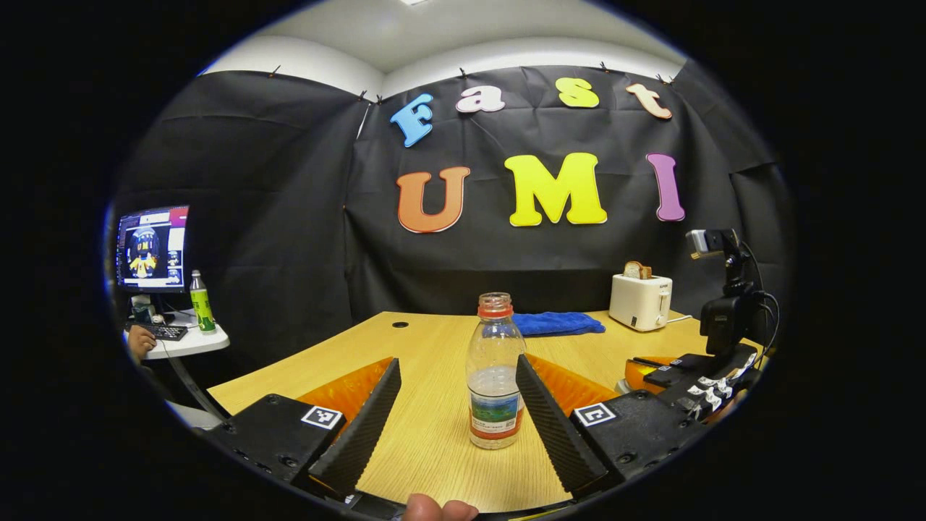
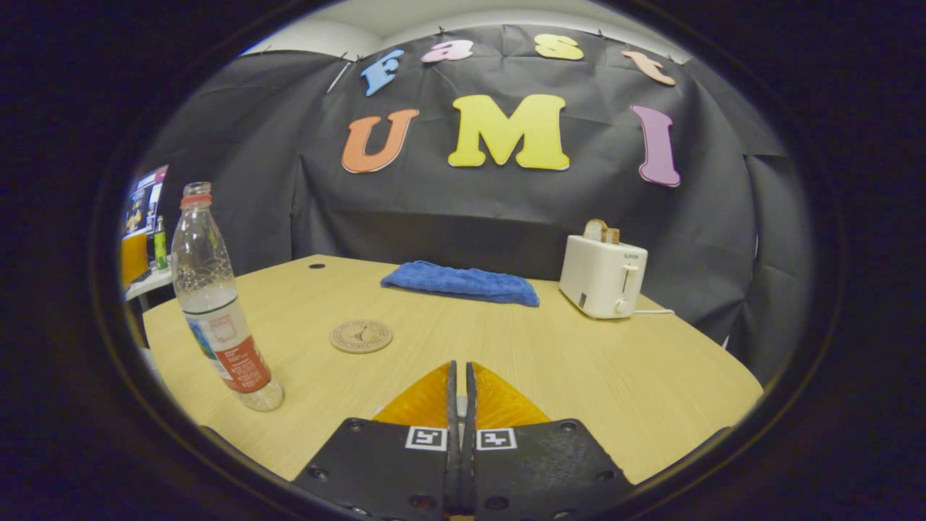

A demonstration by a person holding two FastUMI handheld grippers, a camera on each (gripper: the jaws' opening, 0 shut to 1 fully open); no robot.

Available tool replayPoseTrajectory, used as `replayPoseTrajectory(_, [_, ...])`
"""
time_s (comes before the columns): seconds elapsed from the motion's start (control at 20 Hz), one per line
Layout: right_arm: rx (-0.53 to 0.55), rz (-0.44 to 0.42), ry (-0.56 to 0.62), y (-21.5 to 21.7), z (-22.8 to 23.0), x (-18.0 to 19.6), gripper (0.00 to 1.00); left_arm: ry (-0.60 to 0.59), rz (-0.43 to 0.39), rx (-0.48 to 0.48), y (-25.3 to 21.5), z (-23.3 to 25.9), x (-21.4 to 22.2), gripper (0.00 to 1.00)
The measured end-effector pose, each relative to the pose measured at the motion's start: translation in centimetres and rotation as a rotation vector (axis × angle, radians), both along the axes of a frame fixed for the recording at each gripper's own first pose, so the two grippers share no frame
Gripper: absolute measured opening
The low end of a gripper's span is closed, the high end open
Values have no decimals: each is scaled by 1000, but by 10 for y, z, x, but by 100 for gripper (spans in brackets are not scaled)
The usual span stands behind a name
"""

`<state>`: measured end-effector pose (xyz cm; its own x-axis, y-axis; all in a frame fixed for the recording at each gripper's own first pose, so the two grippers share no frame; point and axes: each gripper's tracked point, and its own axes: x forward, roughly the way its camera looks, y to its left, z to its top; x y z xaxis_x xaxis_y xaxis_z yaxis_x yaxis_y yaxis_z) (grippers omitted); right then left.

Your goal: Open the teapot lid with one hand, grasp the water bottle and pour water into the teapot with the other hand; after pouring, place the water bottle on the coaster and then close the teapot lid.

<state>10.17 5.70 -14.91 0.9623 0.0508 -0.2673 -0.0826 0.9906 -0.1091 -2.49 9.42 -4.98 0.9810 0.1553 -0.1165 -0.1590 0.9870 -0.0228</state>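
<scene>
Left gripper (image 1: 458, 405) spread wide, fingers either side of the water bottle (image 1: 495, 369), not touching it; looks like a line-up for a grasp. Bottle upright on the wooden table (image 1: 427, 434), uncapped, clear ribbed plastic, roughly half full. Finger pads (image 1: 365, 420) ridged, wedge-shaped. Right gripper (image 2: 460, 383) closed, fingers together, nothing between them, pointing across bare table. Round flat coaster (image 2: 361, 336) near the bottle, likely its landing spot. Behind: folded blue towel (image 2: 463, 283), boxy white toaster (image 2: 602, 278).
</scene>
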Motion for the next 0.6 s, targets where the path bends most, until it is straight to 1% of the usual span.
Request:
replayPoseTrajectory(0.15, [21, 27, -14, 4, 11, 1, 0, 47, -56, -33, -10, -20, 6, 100])
replayPoseTrajectory(0.35, [45, 54, -39, 7, 29, -2, 0, 90, -135, -104, -29, -40, 11, 100])
replayPoseTrajectory(0.45, [48, 60, -54, 2, 40, -6, 0, 120, -146, -107, -32, -52, 17, 100])
replayPoseTrajectory(0.6, [44, 59, -74, -10, 52, -16, 0, 149, -138, -91, -29, -69, 28, 100])
